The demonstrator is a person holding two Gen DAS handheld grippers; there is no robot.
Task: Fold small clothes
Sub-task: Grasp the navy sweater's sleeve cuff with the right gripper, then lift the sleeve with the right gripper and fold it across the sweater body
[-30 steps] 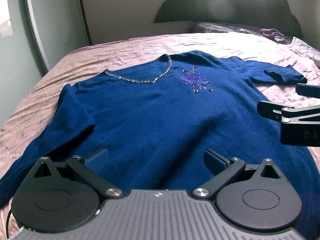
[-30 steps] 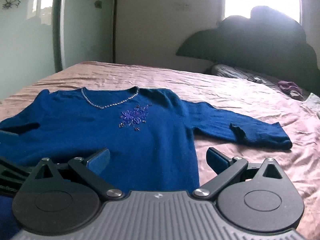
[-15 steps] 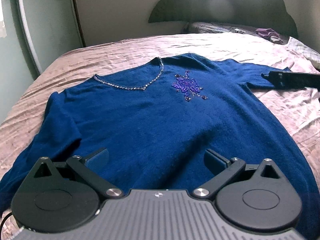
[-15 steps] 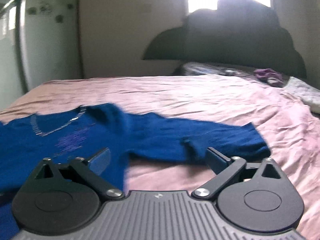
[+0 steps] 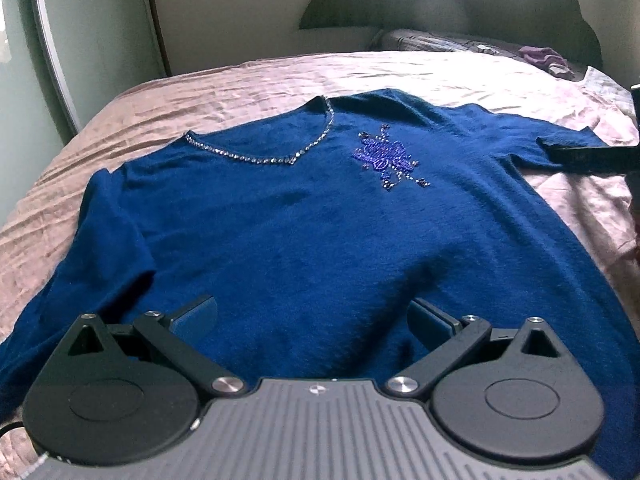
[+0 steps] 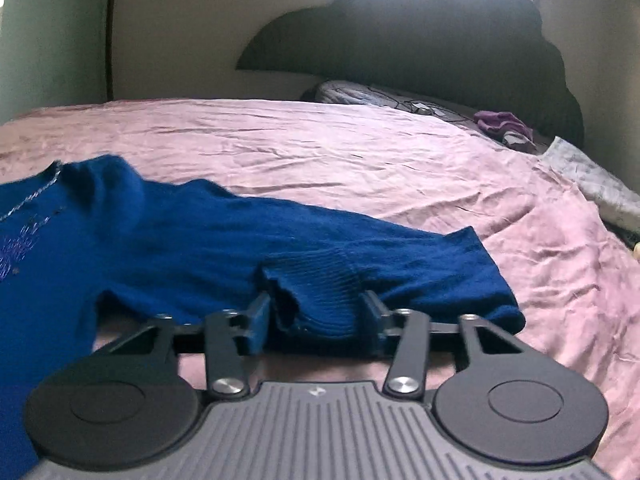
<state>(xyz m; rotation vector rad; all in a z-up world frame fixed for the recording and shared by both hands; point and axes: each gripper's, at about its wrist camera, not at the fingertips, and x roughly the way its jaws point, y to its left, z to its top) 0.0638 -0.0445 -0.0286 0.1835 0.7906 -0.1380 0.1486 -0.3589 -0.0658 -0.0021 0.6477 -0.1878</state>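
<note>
The right tool [image 6: 314,316] has just been closing on the sweater [image 5: 320,240] cuff [image 6: 316,292], seemingly pinched; that shallow bite may slip. The left tool [image 5: 314,320] gapes above the hem.

No legible text, number or brand name appeared in either wrist view. The only mark was a small white emblem, too small to read, on the ribbed grey gripper housing [image 5: 316,390] of each gripper.

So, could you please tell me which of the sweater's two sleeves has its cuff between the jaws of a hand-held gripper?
The sleeve stretched toward the pillow side: its ribbed cuff sits between the right hand-held gripper jaws, which have just been closing. The other sleeve lies untouched.
</note>
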